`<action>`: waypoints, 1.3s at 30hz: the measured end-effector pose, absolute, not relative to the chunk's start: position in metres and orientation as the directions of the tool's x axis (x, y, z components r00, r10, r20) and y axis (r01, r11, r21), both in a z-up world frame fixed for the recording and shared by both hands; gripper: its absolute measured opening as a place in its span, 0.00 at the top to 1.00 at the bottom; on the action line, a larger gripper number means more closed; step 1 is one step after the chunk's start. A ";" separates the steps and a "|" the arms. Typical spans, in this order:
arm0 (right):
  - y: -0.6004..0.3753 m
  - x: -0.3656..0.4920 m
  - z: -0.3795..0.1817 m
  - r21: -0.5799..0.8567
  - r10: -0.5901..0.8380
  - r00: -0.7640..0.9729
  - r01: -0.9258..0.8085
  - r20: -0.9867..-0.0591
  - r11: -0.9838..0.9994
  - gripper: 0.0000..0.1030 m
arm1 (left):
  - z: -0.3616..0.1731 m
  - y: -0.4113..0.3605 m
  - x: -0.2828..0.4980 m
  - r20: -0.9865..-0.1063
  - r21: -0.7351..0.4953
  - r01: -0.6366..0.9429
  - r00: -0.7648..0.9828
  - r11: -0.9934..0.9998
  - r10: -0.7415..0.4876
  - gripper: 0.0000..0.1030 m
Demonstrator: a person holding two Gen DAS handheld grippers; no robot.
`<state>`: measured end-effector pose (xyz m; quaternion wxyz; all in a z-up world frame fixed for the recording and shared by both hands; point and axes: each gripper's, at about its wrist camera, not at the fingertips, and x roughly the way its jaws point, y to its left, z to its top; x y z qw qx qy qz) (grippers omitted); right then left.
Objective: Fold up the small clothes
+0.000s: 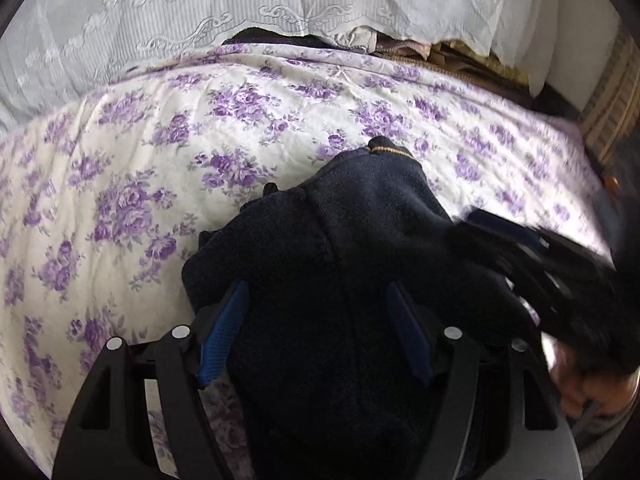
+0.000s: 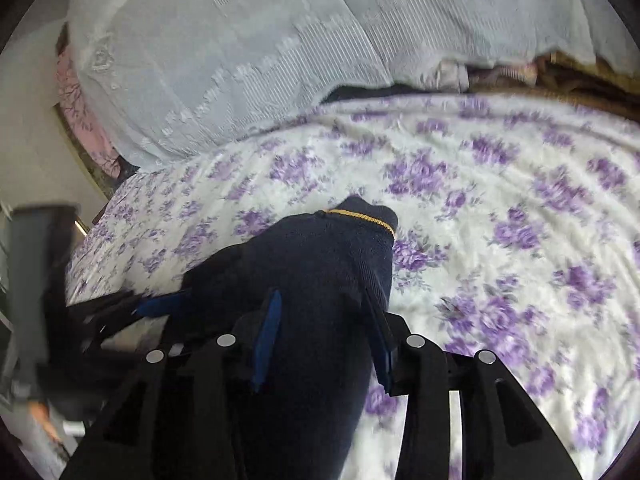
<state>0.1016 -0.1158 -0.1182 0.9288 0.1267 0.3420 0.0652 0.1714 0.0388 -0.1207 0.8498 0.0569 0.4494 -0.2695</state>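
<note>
we have a small navy knit garment [image 1: 360, 248] bunched on the purple-flowered bedspread [image 1: 140, 184], near the middle of the bed and toward its near side, with a thin yellow stitched line [image 2: 360, 218] running across its far tip. in the left wrist view the left gripper [image 1: 318, 334] has its blue pads [image 1: 224, 332] spread apart with the dark fabric heaped between them; we cannot tell whether they press it at all. the right gripper [image 2: 326, 336] looks the same in its own view: jaws apart, cloth lying between and over them, no clear pinch. in the left view the right gripper comes in blurred from the right, against the garment's edge. we judge the knit to be light, soft and limp, thick enough to hold a crease loosely but apt to sag and slide off smooth pads. we would take it by an edge or corner, near the stitched hem, pinching one layer firmly rather than the whole heap. behind the bed a white lace cloth [image 1: 200, 12] hangs, well apart.
</note>
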 end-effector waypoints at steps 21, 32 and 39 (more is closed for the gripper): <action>-0.002 0.034 -0.134 -0.076 0.167 0.755 -0.276 -0.635 0.958 0.51 | -0.097 0.050 0.164 -0.714 0.030 0.386 0.653 0.922 -0.250 0.18; -0.021 0.018 -0.121 -0.001 0.229 0.783 -0.281 -0.578 0.960 0.50 | -0.117 0.048 0.171 -0.743 0.068 0.378 0.636 0.923 -0.206 0.14; -0.055 0.012 -0.117 0.004 0.155 0.824 -0.182 -0.545 0.983 0.49 | -0.116 0.046 0.170 -0.739 0.080 0.380 0.643 0.922 -0.200 0.13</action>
